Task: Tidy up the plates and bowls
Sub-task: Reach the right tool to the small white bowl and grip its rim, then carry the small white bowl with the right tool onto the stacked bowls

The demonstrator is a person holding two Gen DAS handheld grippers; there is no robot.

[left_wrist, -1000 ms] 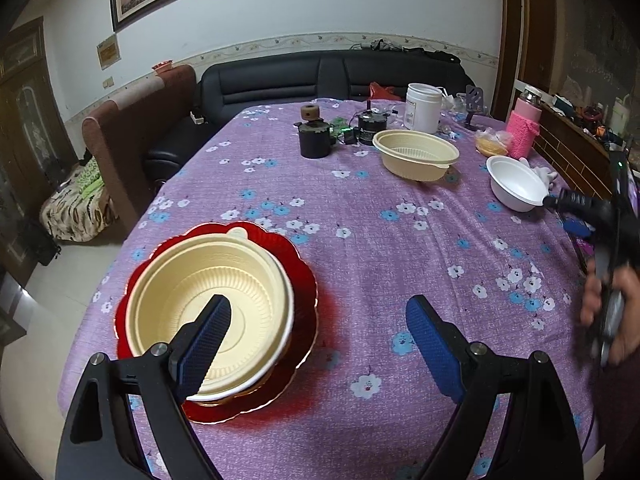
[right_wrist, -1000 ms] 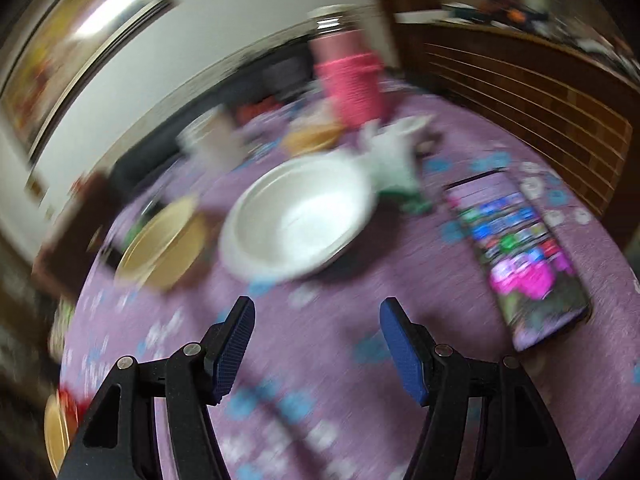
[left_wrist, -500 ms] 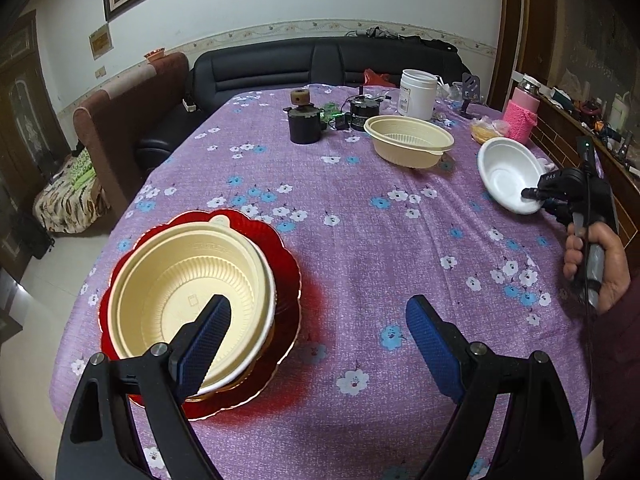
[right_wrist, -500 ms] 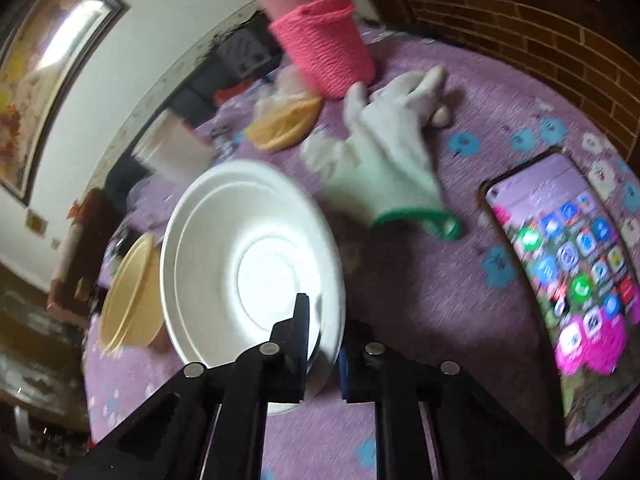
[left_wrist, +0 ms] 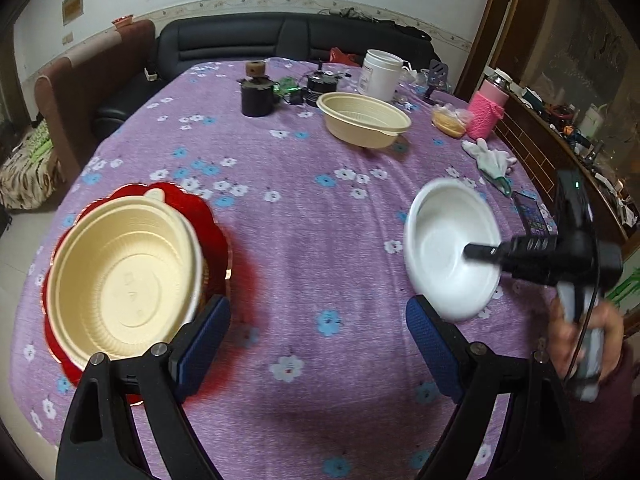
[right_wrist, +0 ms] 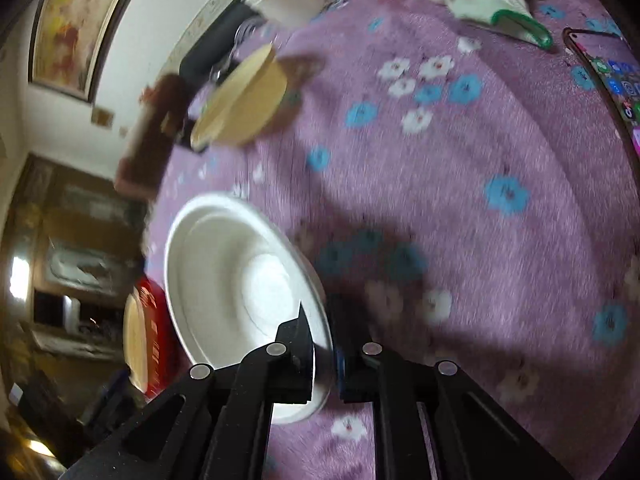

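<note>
The right gripper (right_wrist: 326, 356) has just pressed its jaws together on the rim of the white bowl (right_wrist: 236, 280); a second ago those jaws were spread and the bowl sat flat on the tabletop (left_wrist: 320, 208) further back, beside the white glove (left_wrist: 490, 158) and the phone (left_wrist: 532, 212). Now the bowl is pinched by its near edge, tilted with its open side facing the left, and carried clear of the cloth toward the near middle of the tabletop. In the left wrist view the bowl (left_wrist: 450, 248) hangs in front of the right gripper (left_wrist: 480, 250), held by the person's hand (left_wrist: 580, 336).

The left gripper (left_wrist: 316, 340) has its jaws spread wide with nothing between them; it hovers just beside the stack at the near left, where a cream bowl (left_wrist: 120, 284) sits nested on a red plate (left_wrist: 208, 216).

A second cream bowl (left_wrist: 366, 124) stands alone at the far side, near a white jar (left_wrist: 380, 70) and a pink cup (left_wrist: 488, 110).

The pickup looks done, so the likely next step is to nest the white bowl into the stack on the red plate. The thin-rim grip and the tilt suggest the bowl could swing or slip if moved quickly. The far cream bowl remains to be gathered.
</note>
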